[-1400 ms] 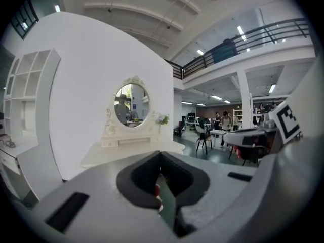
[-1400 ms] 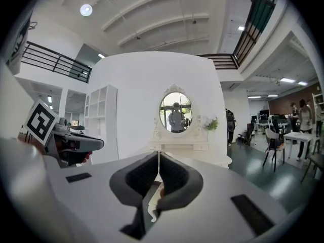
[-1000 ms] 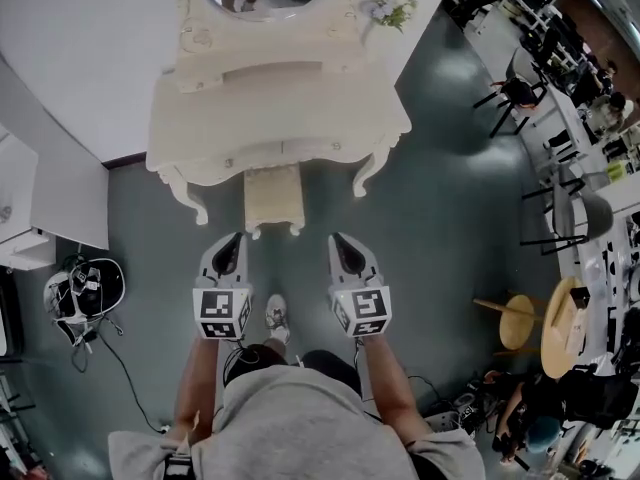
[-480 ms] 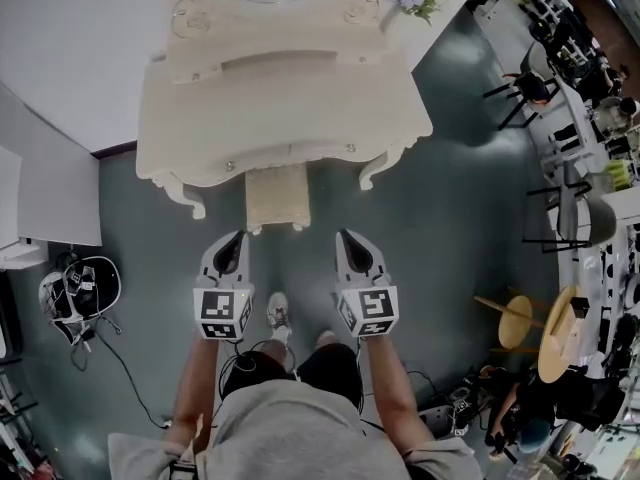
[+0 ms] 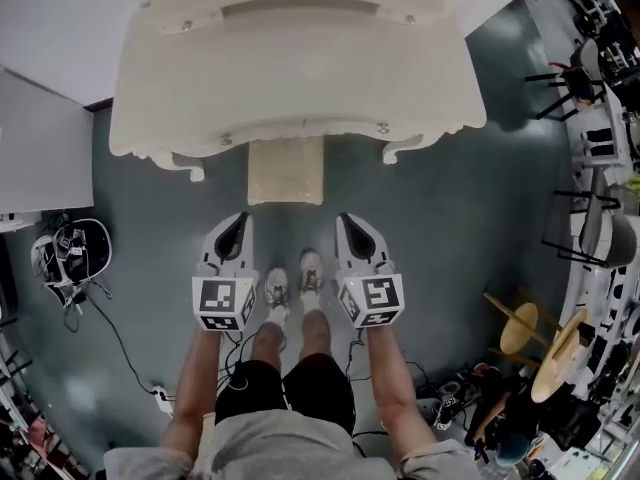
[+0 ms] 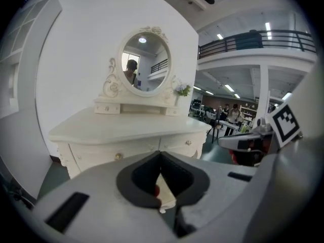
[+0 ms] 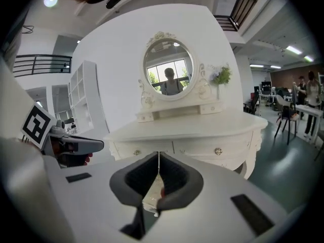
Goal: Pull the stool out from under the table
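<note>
Under the table [image 5: 160, 118], between its legs, the stool [image 5: 285, 171] stands with only its near end showing. The left gripper [image 5: 237, 223] and the right gripper [image 5: 348, 222] hover near it, jaws pressed together, holding nothing. I think they should spread first, grip the seat edge evenly, then pull straight back.

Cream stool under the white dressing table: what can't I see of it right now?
- Head view: the cream padded stool has its rear hidden under the white dressing table. Its legs are hidden by its own seat.
- Gripper views: the left gripper and right gripper, jaws shut, block the stool with their own grey bodies.
</note>
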A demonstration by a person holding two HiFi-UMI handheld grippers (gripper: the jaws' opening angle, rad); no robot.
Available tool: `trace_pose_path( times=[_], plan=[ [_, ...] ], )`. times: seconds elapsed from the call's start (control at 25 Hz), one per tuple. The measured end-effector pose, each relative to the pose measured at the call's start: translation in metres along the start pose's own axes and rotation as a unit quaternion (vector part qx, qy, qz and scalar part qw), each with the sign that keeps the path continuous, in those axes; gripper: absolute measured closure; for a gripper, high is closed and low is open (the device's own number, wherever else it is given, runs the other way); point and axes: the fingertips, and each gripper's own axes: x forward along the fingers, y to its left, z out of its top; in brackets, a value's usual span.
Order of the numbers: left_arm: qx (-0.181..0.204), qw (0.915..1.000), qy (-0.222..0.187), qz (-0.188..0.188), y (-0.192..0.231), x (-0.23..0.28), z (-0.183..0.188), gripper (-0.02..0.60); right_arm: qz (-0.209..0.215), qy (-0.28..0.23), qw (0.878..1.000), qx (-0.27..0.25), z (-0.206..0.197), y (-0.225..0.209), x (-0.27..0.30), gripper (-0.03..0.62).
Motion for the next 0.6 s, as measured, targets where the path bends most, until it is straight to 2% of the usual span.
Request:
trace_pose_path(
  times=[0.24, 0.6],
  plan=[
    [-0.010, 0.9992, 0.034, 0.018, 0.014, 0.064, -0.068, 0.578, 0.022, 0.043, 0.998, 0.045, -0.073, -0.029, 0.065, 0.576],
    [-0.021, 0.9977, 0.056, 0.031, 0.037, 0.136, -0.149, 0.578, 0.024, 0.081, 0.994, 0.073, -0.157, -0.079, 0.142, 0.574]
  ],
)
